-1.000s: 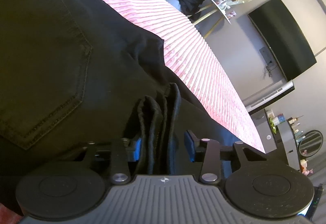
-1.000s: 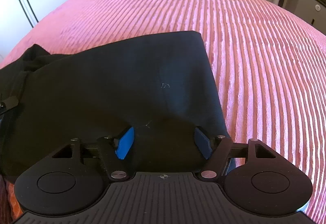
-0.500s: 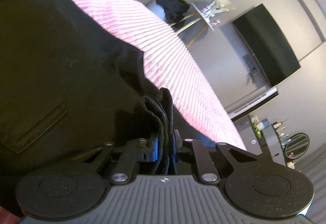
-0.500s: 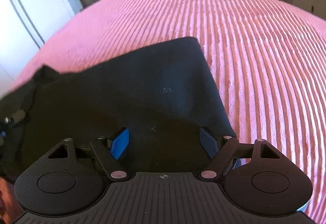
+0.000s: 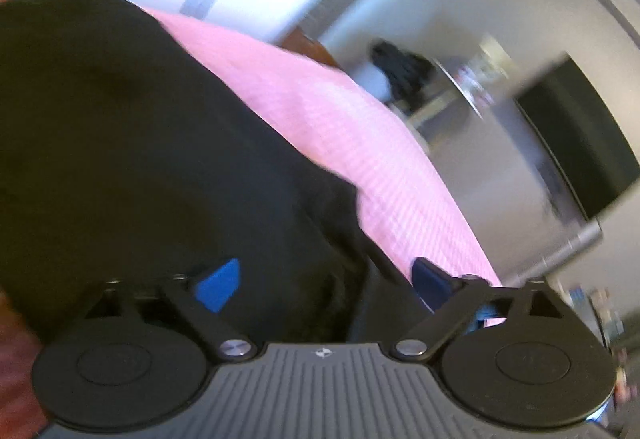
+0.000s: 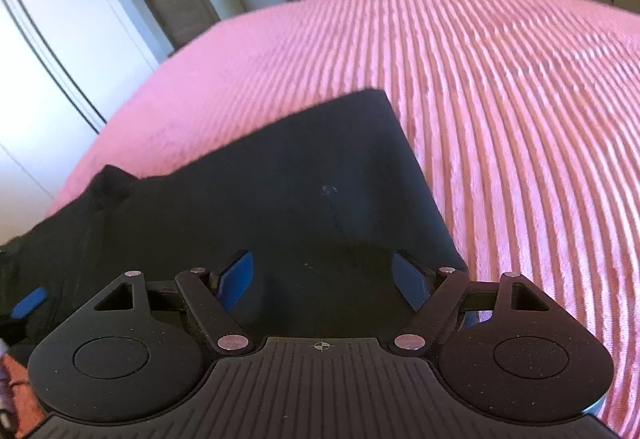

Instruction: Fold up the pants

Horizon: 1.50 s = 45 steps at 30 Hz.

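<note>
Now both released: left gripper and right gripper, jaws spread, gripping nothing. Black pants folded on pink bed, running twelve o'clock from right gripper; likely nearer the right for smoothing, left view blurred.

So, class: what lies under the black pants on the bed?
The pink ribbed bedspread shows around the black pants on every visible side, so it runs beneath them. Whatever else lies under the cloth is covered.

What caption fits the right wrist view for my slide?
Open right gripper poised over folded black pants on a pink ribbed bedspread.
</note>
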Each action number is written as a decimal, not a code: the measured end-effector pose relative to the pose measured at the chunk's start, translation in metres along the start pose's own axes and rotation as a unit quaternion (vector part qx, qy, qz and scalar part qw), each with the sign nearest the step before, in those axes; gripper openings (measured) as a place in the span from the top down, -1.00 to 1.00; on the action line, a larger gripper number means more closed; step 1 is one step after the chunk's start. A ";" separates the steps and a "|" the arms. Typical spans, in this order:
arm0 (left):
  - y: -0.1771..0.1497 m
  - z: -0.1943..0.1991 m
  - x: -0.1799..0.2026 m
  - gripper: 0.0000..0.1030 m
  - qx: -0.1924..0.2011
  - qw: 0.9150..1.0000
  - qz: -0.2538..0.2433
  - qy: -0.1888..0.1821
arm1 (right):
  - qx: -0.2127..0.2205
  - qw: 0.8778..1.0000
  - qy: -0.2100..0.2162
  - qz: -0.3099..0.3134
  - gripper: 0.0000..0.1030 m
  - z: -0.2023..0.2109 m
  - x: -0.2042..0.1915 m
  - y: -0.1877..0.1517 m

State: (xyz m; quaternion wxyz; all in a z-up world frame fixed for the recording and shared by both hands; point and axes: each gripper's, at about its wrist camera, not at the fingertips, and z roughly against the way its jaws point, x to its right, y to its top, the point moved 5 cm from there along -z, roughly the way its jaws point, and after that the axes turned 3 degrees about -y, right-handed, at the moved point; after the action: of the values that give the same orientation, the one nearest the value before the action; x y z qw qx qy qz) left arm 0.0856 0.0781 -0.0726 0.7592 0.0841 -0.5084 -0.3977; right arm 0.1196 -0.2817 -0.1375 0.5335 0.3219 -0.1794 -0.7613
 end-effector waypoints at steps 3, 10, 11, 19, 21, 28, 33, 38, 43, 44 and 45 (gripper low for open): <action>0.022 0.040 -0.025 -0.92 0.050 0.998 0.030 0.021 | 0.001 1.000 0.006 -0.005 -0.61 -0.002 0.001 0.001; 0.049 0.105 -0.107 -0.92 0.110 0.987 0.075 0.088 | 0.000 1.000 0.014 -0.003 -0.70 -0.008 0.001 0.004; 0.051 0.103 -0.114 -0.92 0.108 0.987 0.083 0.084 | 0.000 1.000 0.014 -0.003 -0.71 -0.008 0.000 0.005; 0.051 0.075 -0.165 -0.78 0.104 0.980 0.160 0.062 | -0.001 1.000 0.010 0.001 -0.71 -0.009 0.000 0.004; 0.052 0.068 -0.170 -0.78 0.101 0.982 0.144 0.069 | -0.001 1.000 0.006 0.004 -0.71 -0.010 -0.001 0.004; 0.070 0.039 -0.179 -0.74 0.094 0.983 0.137 0.072 | -0.003 1.000 -0.007 0.028 -0.79 -0.015 -0.007 0.003; 0.072 0.039 -0.176 -0.22 0.101 0.984 0.126 0.078 | -0.005 0.999 -0.016 0.042 -0.80 -0.016 -0.009 0.002; 0.070 0.057 -0.182 0.26 0.113 0.982 0.141 0.044 | -0.006 0.999 -0.016 0.042 -0.79 -0.015 -0.008 0.002; 0.074 0.060 -0.177 0.25 0.121 0.984 0.127 0.034 | -0.007 0.999 -0.015 0.041 -0.79 -0.015 -0.008 0.001; 0.073 0.056 -0.180 0.14 0.118 0.983 0.135 0.038 | -0.008 0.999 -0.018 0.045 -0.79 -0.015 -0.009 0.001; 0.072 0.052 -0.184 -0.12 0.112 0.982 0.145 0.041 | -0.009 0.998 -0.023 0.051 -0.79 -0.016 -0.011 0.000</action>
State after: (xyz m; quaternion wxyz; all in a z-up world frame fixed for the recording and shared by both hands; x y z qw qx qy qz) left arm 0.0484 0.2678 -0.1396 0.8146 0.1099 -0.5252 -0.2200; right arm 0.1329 -0.2705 -0.1457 0.5703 0.2897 -0.2011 -0.7419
